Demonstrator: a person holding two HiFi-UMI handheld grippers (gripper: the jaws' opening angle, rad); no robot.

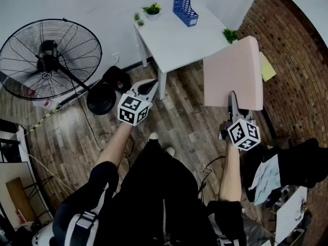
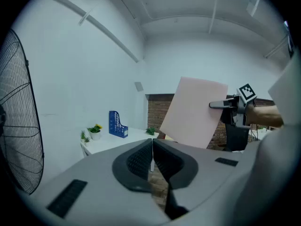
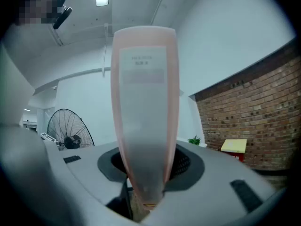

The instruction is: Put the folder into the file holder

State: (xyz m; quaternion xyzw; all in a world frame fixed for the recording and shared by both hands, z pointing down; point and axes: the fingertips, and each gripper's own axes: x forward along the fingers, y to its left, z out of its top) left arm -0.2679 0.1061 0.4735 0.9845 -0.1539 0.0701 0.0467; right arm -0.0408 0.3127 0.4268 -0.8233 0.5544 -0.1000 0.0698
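A white desk (image 1: 177, 41) is set against a white wall (image 1: 97, 1), flanked by a floor fan (image 1: 49, 59) and a brick wall (image 1: 296, 70), on a wood-plank floor (image 1: 185, 128).

No print can be read anywhere. The spine label (image 3: 142, 67) of the pink folder (image 3: 143, 140) carries a short line near its top edge, too blurred to make out. The two marker cubes (image 1: 134, 109) (image 1: 243, 133) show only black-and-white squares.

Matt folder (image 1: 233, 73), wood floor (image 1: 179, 122) — brick wall (image 1: 292, 50)
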